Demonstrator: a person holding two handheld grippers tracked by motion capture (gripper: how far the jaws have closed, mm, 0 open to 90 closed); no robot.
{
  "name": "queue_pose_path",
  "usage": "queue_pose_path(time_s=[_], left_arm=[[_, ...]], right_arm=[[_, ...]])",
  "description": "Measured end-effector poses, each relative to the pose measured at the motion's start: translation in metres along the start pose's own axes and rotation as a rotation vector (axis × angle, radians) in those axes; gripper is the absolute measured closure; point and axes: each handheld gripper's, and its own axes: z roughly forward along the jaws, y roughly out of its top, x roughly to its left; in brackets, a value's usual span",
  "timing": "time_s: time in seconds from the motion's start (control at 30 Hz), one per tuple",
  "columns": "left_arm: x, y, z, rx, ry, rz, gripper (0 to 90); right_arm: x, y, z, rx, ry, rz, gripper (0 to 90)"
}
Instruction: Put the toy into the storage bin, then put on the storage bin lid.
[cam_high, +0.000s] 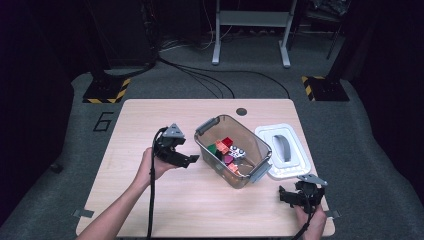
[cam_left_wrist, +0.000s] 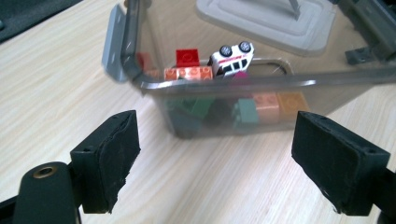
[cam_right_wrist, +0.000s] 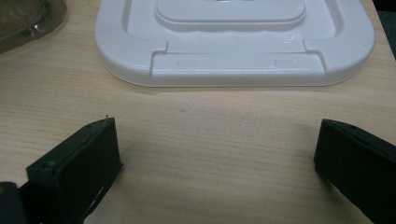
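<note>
Left gripper (cam_high: 192, 159): jaws stand wide apart with nothing between them, in the air over the table (cam_high: 150, 200). Directly ahead of these jaws, just beyond their tips, is the near wall of the clear storage box (cam_left_wrist: 224, 116), lidless, holding coloured building bricks (cam_left_wrist: 189, 73) and a small white toy car (cam_left_wrist: 232, 58) lying tipped up on top of the pile.

Right gripper (cam_high: 286, 195): jaws likewise released, holding nothing, low over bare table. The white lid (cam_right_wrist: 233, 42) lies flat straight ahead of them, near but not touching; in the right gripper view, the box corner sits ahead and to the left of these jaws.

Judged work in hand: filling the box and closing it with the lid.

Risks noted:
1. The toy car sits high on the bricks. Whether it clears the rim cannot be told for certain through the tinted wall. If it does not, the lid may fail to seat.
2. The lid is flat on the table with a low, rounded edge facing the right jaws. A level approach may push it away rather than grip it, possibly toward the far table edge close behind it.
3. The box is light-looking and unheld. A nudge from the left jaws against its wall could slide or turn it, upsetting lid alignment.
4. The grey latches (cam_left_wrist: 114, 44) hang outward and could snag a jaw.
</note>
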Motion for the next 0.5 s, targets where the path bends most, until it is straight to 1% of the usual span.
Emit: queue_pose_path(time_s=[0.17, 0.2, 0.23, 0.33, 0.4, 0.43, 0.5], left_arm=[[0.006, -0.018, -0.004, 0.002, 0.009, -0.028, 15.0], [0.007, -0.021, -0.005, 0.006, 0.016, -0.029, 14.8], [0.007, -0.025, -0.006, -0.002, 0.017, -0.042, 14.8], [0.009, -0.039, -0.01, -0.005, 0.039, -0.055, 14.4], [0.012, -0.048, -0.012, 0.005, 0.05, -0.058, 13.7], [0.014, -0.053, -0.013, 0.01, 0.063, -0.061, 12.8], [0.016, -0.063, -0.014, 0.012, 0.068, -0.083, 12.0]], right_arm=[[0.0, 0.0, 0.0, 0.0, 0.0, 0.001, 0.0], [0.0, 0.0, 0.0, 0.0, 0.0, 0.001, 0.0], [0.0, 0.0, 0.0, 0.0, -0.001, 0.001, 0.0], [0.0, 0.0, 0.0, -0.002, -0.004, 0.004, 0.0], [0.001, 0.0, 0.0, -0.005, -0.006, 0.007, 0.0], [0.001, 0.0, 0.0, -0.004, -0.007, 0.007, 0.0], [0.001, 0.0, 0.0, -0.002, -0.008, 0.008, 0.0]])
